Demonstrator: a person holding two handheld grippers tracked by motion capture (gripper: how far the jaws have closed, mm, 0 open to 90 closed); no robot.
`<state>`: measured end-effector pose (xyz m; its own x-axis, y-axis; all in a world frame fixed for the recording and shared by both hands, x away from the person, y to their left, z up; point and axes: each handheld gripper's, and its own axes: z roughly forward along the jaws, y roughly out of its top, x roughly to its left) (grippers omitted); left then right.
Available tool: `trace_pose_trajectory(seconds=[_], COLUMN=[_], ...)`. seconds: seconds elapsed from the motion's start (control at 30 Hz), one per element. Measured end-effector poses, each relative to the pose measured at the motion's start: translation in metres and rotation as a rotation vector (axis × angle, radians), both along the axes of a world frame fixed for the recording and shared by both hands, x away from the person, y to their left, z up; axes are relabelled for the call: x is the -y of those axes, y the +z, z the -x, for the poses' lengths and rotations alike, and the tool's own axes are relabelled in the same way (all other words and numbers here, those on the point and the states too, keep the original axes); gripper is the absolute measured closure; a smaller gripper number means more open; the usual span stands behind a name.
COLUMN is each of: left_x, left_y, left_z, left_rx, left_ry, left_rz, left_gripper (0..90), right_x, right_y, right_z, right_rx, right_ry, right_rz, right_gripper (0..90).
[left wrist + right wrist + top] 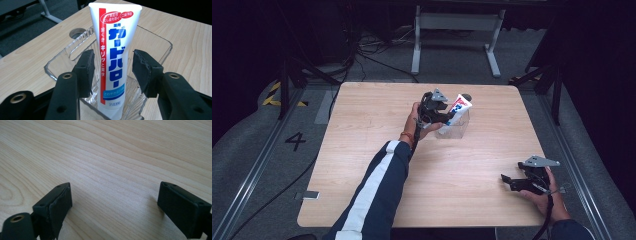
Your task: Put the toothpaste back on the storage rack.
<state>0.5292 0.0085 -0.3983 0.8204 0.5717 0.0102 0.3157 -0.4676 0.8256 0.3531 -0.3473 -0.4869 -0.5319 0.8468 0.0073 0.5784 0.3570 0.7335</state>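
Note:
A white toothpaste tube [459, 106] with red and blue print stands tilted in a clear plastic container [457, 129] at the table's far middle. My left gripper [447, 116] reaches it from the left. In the left gripper view the tube [113, 62] rises out of the container [155, 42] between the jaws, with a thin gap on each side, so the left gripper [112, 57] is open around it. My right gripper [509, 181] rests low at the table's front right, open, with only bare wood between its jaws [113, 195].
The wooden table [362, 150] has a round cable hole [77, 32] just behind the container. A white desk frame [457, 30] stands on the floor beyond the far edge, with cables to its left.

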Motion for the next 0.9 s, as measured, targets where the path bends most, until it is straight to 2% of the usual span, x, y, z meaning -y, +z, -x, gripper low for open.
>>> trace_pose_trajectory(seconds=[0.17,0.3,0.37,0.43,0.47,0.53,0.63,0.67,0.73,0.9], left_x=[-0.005,-0.014,-0.015,-0.018,-0.021,-0.024,-0.028,-0.029,-0.029,-0.032], left_y=[0.007,0.012,0.012,0.014,0.016,0.018,0.022,0.023,0.025,0.030], left_z=[0.007,0.012,0.013,0.016,0.018,0.020,0.026,0.028,0.033,0.045], left_rx=[0.018,0.035,0.031,0.022,0.038,0.042,0.024,0.023,0.030,0.041], left_ry=[-0.009,-0.007,-0.003,-0.004,-0.007,-0.012,-0.020,-0.022,-0.038,-0.057], left_rz=[-0.004,-0.024,-0.020,-0.033,-0.055,-0.064,-0.059,-0.070,-0.120,-0.135], left_gripper=[50.4,48.1,47.5,46.6,45.8,45.1,42.7,41.7,36.4,33.4], right_x=[0.000,0.000,0.000,0.000,0.000,0.000,0.000,0.000,0.000,0.000], right_y=[0.000,0.000,0.000,0.000,0.000,0.000,0.000,0.000,0.000,0.000], right_z=[0.000,0.000,0.000,0.000,0.000,0.000,0.000,0.000,0.000,0.000], right_rx=[-0.001,-0.002,-0.002,-0.001,-0.001,-0.001,-0.001,0.000,-0.001,0.001], right_ry=[-0.001,-0.001,-0.001,-0.001,-0.001,0.000,-0.001,-0.001,-0.001,-0.002], right_rz=[-0.001,-0.002,-0.002,-0.001,-0.001,-0.001,-0.001,-0.001,-0.001,-0.001], right_gripper=[12.4,12.4,12.4,12.4,12.4,12.4,12.4,12.4,12.4,12.5])
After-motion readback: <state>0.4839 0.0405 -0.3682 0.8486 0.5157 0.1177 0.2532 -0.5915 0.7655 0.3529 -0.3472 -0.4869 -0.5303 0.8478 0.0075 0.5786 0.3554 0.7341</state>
